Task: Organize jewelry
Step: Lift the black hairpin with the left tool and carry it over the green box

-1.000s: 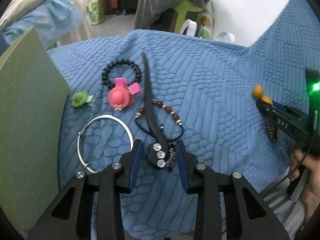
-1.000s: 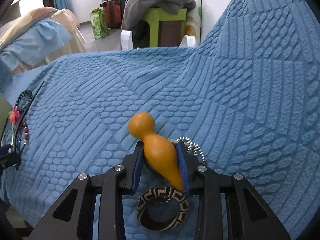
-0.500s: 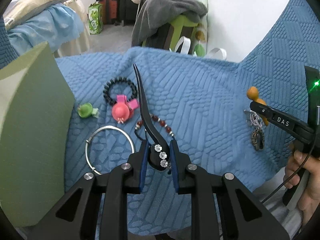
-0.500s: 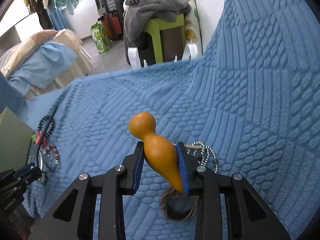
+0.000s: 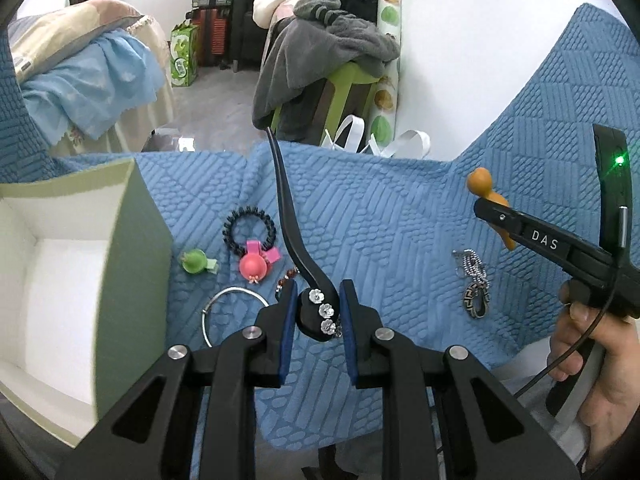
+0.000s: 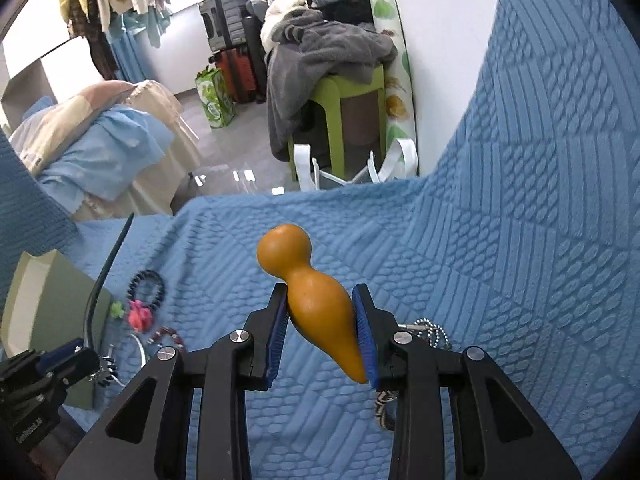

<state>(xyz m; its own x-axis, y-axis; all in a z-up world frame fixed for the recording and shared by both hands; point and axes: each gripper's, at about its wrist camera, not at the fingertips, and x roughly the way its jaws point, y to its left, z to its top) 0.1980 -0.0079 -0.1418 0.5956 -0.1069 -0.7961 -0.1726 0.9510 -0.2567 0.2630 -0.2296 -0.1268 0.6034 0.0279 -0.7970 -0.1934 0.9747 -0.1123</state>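
Left gripper (image 5: 319, 312) is clamped on the black hair stick (image 5: 298, 256), lifted above the blue quilt (image 5: 400, 216). Right gripper (image 6: 322, 332) is squeezing the orange gourd charm (image 6: 316, 300). The open box (image 5: 72, 280) sits left; bracelets (image 5: 249, 230) lie farther back.

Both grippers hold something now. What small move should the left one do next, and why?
Probably swing the left gripper leftward over the open box. It is shut on the black hairpin, lifted clear of the blue cover, and the box's white inside stands open just to its left.
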